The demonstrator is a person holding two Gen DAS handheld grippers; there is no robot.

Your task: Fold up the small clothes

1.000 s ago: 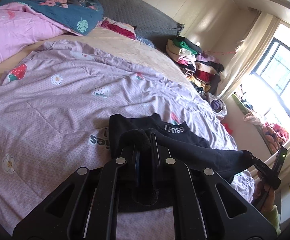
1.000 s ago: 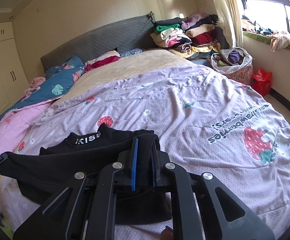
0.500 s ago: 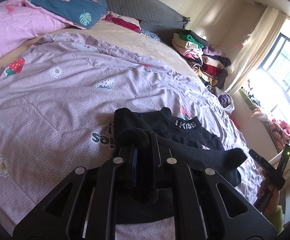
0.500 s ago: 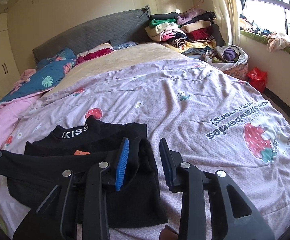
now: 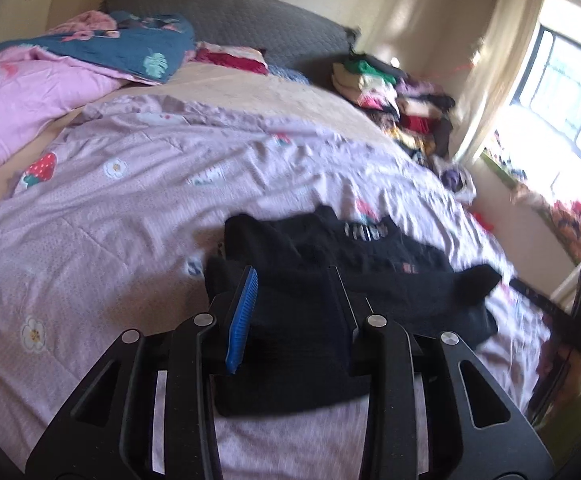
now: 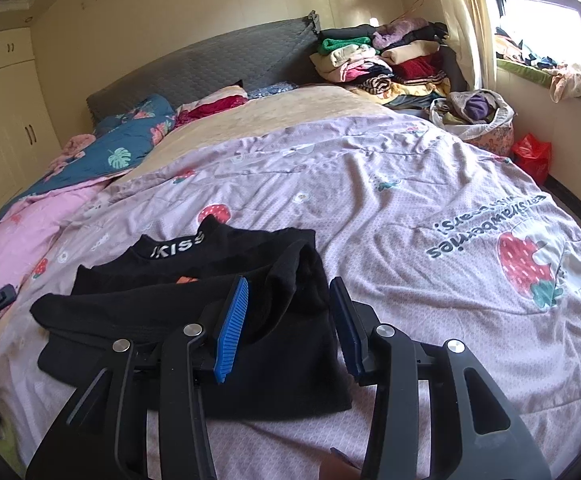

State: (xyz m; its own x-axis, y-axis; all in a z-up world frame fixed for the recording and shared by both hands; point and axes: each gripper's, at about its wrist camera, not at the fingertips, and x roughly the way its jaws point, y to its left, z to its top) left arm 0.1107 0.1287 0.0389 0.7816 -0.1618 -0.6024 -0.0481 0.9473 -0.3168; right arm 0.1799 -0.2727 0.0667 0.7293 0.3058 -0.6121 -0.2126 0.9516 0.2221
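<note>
A sunlit bedroom, its wide bed (image 6: 370,184) spread with a lilac strawberry-print quilt (image 6: 430,208) beneath a grey padded headboard (image 6: 210,68). On the quilt lies a small black top (image 6: 210,304), its collar band lettered "KISS" turned toward the headboard and a sleeve folded across its body.

The right tongs (image 6: 288,312) reach in over the near right part of the garment, their blue-lined pads parting; black cloth lies in the gap between them, but neither pad presses on it. The left tongs (image 5: 292,304) come in over the garment's opposite end in a blurred left-wrist view, their pads likewise drawing apart with dark fabric lying loose between and below them, gripped by neither. The folded sleeve runs away from the left tongs toward the right tongs' side, its cuff (image 5: 478,280) resting on the quilt just short of the other tool.

Ahead of both tongs and well apart from them, a pink blanket (image 6: 14,236) and a teal leaf-print cover (image 6: 118,152) are bunched on the left side of the bed, beyond the left tongs. A stack of folded clothes (image 6: 386,60) stands at the head of the bed on the right tongs' side, near a curtain (image 6: 466,20) and a bright window (image 6: 546,12). A red bag (image 6: 532,152) sits beside the bed below the sill.
</note>
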